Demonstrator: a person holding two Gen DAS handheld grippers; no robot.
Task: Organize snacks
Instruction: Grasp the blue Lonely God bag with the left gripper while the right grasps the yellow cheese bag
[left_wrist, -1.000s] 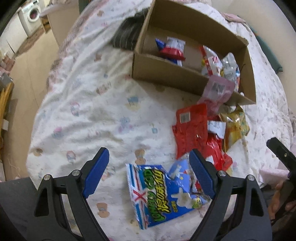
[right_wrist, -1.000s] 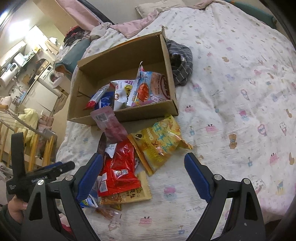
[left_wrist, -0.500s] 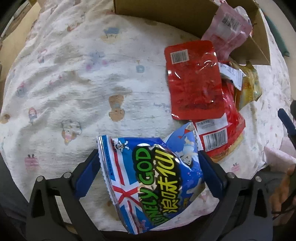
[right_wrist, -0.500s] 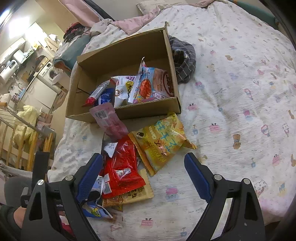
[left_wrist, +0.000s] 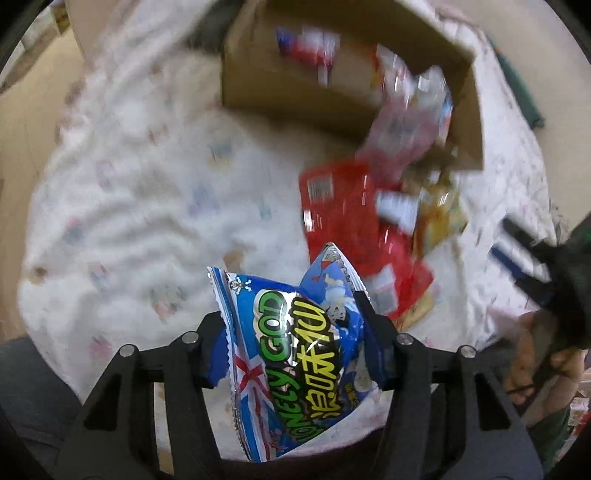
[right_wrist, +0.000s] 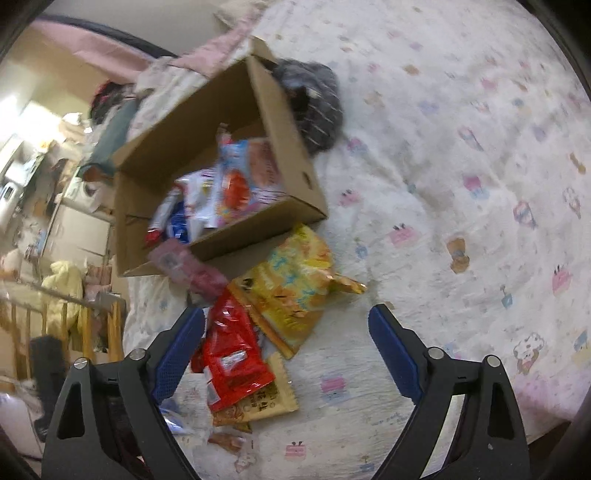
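Note:
My left gripper (left_wrist: 295, 339) is shut on a blue "Lonely God" snack bag (left_wrist: 295, 354) and holds it lifted above the bed. Beyond it lie red packets (left_wrist: 343, 221) and a yellow bag (left_wrist: 439, 218) in front of an open cardboard box (left_wrist: 295, 88) with several snacks inside. My right gripper (right_wrist: 288, 354) is open and empty, hovering over a red packet (right_wrist: 232, 354) and a yellow bag (right_wrist: 295, 284) near the box (right_wrist: 288, 147). A pink packet (right_wrist: 184, 266) leans on the box front.
The bed (right_wrist: 461, 184) has a white patterned cover. A dark striped cloth (right_wrist: 314, 103) lies behind the box. A tan packet (right_wrist: 266, 402) sits under the red one. The right gripper shows at the right of the left wrist view (left_wrist: 524, 254).
My left gripper has closed on the blue bag and lifted it off the bed; the view is blurred by motion. My right gripper has moved slightly closer to the snack pile.

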